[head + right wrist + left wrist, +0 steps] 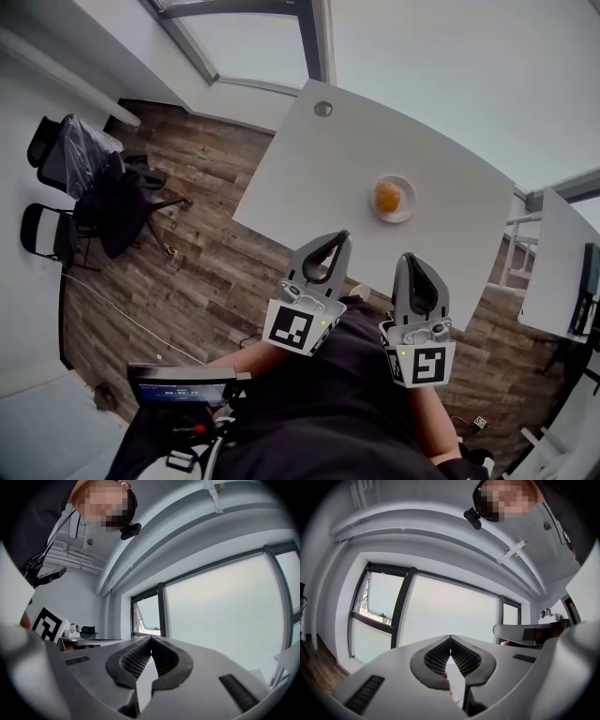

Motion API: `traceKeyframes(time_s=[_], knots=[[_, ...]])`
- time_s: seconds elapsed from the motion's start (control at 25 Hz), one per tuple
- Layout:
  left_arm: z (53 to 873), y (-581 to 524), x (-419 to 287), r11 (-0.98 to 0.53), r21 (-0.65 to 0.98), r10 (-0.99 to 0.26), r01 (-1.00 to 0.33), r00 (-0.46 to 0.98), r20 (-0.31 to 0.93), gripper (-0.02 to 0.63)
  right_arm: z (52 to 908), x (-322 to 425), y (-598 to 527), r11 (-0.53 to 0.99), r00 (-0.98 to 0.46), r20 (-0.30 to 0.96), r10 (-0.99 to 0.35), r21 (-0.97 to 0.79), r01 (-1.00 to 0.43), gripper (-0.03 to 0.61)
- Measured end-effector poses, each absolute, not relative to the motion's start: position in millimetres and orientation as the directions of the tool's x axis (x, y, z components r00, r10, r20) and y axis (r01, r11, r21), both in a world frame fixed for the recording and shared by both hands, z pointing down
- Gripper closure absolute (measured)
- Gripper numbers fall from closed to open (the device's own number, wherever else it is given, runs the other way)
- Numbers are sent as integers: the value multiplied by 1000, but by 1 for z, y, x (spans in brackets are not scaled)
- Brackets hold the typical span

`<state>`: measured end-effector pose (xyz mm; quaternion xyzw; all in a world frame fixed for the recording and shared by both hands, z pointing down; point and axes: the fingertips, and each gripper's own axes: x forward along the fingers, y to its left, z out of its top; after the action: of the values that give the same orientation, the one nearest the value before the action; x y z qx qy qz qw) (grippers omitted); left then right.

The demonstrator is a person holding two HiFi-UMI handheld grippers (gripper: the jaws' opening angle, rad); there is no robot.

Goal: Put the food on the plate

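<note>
Table [309,178]: bare top at 12 o'clock of the left gripper [339,238], open to pass
Plate [409,209]: with food [387,197], stands at 12 o'clock of the right gripper [411,259], apart from it
Chairs [94,178]: on the floor [216,216] at 9 o'clock, well apart from the table
Second table [562,272]: at 3 o'clock, across a gap

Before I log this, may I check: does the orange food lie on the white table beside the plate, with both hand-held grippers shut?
Not quite: the head view shows the orange food on the plate, not beside it. The plate does stand on the white table, and the left hand-held gripper and right hand-held gripper are both shut.
</note>
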<state>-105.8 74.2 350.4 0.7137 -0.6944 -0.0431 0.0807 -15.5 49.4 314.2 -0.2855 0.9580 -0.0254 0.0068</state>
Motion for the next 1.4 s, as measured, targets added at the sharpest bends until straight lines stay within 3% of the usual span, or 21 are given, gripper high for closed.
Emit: traceKeyframes(time_s=[0.84,1.4], knots=[[349,57,-82,-85,162,-995,-983,91,29,607,313,10,38,765,-765,2,-643,16,-643,572],[355,55,-87,-67,184,-996,-981,77,48,607,313,0,39,786,-786,4,-618,31,-618,572]])
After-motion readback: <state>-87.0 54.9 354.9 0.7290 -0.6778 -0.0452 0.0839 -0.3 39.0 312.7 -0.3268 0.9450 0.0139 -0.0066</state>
